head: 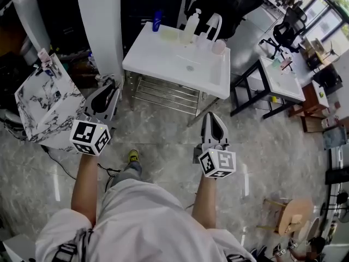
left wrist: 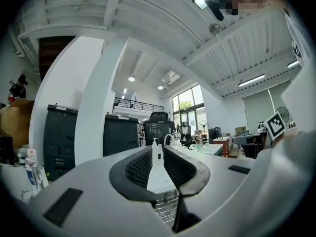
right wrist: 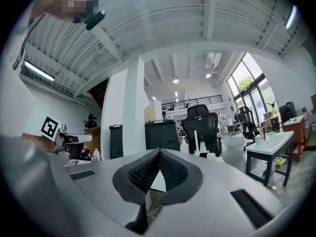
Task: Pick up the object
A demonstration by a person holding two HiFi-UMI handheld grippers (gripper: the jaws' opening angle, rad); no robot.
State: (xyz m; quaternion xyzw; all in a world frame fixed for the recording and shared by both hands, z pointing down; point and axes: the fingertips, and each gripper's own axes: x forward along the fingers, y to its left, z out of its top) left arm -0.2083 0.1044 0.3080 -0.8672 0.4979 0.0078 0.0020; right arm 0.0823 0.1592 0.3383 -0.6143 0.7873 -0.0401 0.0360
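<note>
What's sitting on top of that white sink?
On the sink, along its back edge, stand a blue bottle, a white pump bottle, a curved white tap and a pink cup. Only the drain shows in the basin. Anything behind the bottles is hidden.

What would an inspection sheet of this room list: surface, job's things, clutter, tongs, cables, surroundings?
Surface: white washbasin on a metal rack, ahead of both tongs.
Job's things: pump bottle, blue bottle and pink cup on the basin; which is meant, cannot tell.
Clutter: small bottles on a marble-patterned basin at left.
Tongs: left tongs narrowly apart, empty; right tongs closed, empty.
Cables: black cable on the floor at left.
Surroundings: white pillar, black office chair, second white table.
</note>
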